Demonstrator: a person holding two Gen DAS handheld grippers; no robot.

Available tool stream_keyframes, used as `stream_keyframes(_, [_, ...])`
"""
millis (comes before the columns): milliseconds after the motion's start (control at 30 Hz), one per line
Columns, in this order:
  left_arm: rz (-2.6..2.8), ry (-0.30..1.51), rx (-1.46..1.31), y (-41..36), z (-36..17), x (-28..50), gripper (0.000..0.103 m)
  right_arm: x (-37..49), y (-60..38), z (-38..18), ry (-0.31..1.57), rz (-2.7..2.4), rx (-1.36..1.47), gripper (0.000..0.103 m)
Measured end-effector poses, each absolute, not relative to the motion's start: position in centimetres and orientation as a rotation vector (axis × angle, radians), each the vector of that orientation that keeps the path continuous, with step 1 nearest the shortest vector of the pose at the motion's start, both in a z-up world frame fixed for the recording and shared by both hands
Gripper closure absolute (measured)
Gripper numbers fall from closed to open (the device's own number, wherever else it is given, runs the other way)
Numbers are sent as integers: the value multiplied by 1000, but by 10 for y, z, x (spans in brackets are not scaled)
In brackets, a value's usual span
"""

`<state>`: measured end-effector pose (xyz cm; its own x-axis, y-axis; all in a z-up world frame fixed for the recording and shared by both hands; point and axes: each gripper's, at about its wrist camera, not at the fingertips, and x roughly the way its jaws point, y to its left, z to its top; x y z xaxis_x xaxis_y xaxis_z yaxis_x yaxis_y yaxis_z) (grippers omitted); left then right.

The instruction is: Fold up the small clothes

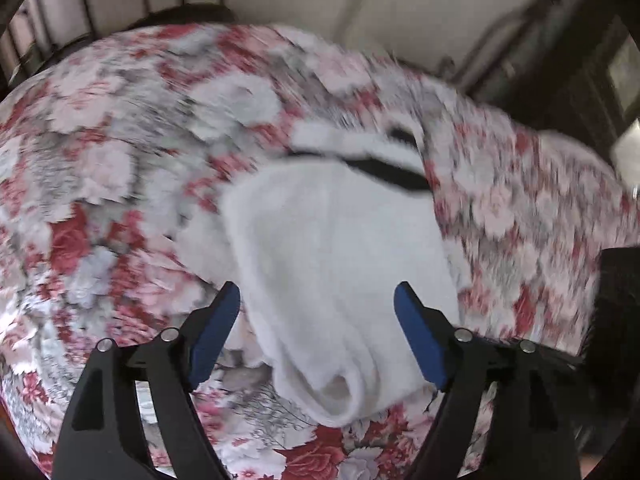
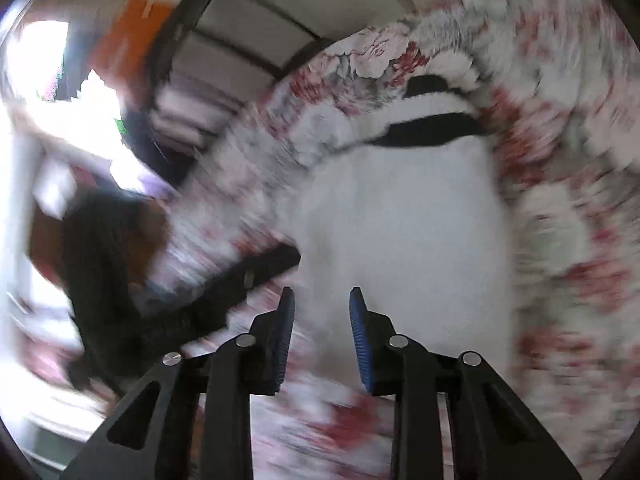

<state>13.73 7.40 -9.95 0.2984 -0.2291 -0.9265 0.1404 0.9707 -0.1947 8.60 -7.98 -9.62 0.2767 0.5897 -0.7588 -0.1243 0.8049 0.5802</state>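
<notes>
Lying flat: one white sock (image 1: 336, 240).

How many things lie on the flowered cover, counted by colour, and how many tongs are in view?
White sock, with black bands near its far end: 1
Flowered cover, red, pink and grey: 1
Tongs with blue pads, left tongs and right tongs: 2
Total: 4
</notes>
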Motion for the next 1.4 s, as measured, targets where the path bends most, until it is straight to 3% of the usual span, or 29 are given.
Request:
stream_keyframes(100, [-219,1352,75,54,-140,131,25,71,-74,-123,1282,468,304,77])
stream_keyframes(133, [-173,1404,157,51,-161,129,19,71,-78,-143,1338,433,278,78])
stream_keyframes(167, [-147,1426,191,52,-178,127,4,72,-82,-161,1387,422,297,80])
stream_keyframes(267, [-172,1482,126,63,-200,128,4,79,-98,-193,1452,416,434,95])
stream_keyframes(333, [-190,1497,41,73,-200,132,4,83,-106,-192,1471,424,504,95])
stream_keyframes(400, [-192,1481,-12,79,-193,135,4,82,-112,-182,1470,442,549,89])
stream_keyframes(467, [-179,1377,17,80,-166,136,7,81,-117,-164,1438,477,568,64])
stream_keyframes(567, [-194,1237,-13,84,-125,135,7,86,-128,-125,1298,483,569,35])
stream_keyframes(667, [-226,1180,-71,84,-109,136,7,101,-144,-104,1165,407,595,22])
stream_keyframes(1033, [-70,1278,105,77,-168,152,4,172,-141,-141,1140,151,612,4])
stream_keyframes(1133, [-97,1356,-19,95,-188,163,4,180,-132,-187,1318,100,531,3])
stream_keyframes(1400, [-120,1417,-170,114,-201,175,4,169,-139,-198,1248,147,543,3])
